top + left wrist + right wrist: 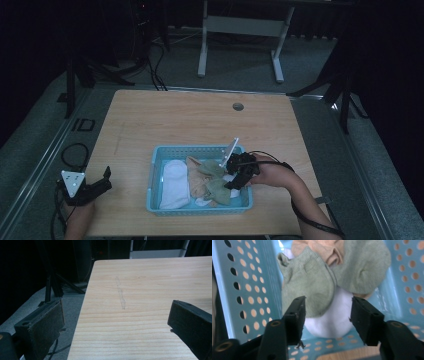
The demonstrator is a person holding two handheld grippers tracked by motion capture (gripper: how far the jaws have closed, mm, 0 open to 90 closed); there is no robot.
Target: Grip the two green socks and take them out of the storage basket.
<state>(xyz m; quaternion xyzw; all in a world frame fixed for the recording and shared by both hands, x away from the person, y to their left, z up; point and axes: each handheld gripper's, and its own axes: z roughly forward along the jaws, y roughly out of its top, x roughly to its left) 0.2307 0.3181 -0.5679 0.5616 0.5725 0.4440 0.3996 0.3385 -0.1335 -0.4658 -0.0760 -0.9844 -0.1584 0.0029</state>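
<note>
blue perforated plastic basket (156, 176) holds sage-green cotton socks (312, 287); right gripper (327, 315) released, jaws straddling them. left gripper (102, 181) released at table's 8 o'clock edge, bare wooden table (190, 120) ahead.

light blue basket (155, 177); sage green socks (312, 277); white sock (175, 182); peach sock (324, 248).

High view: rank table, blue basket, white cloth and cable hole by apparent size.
1. Table, the largest by far.
2. Blue basket.
3. White cloth, lying inside the basket.
4. Cable hole, the smallest; it sits farther from the camera, but the order stays plain.
</note>
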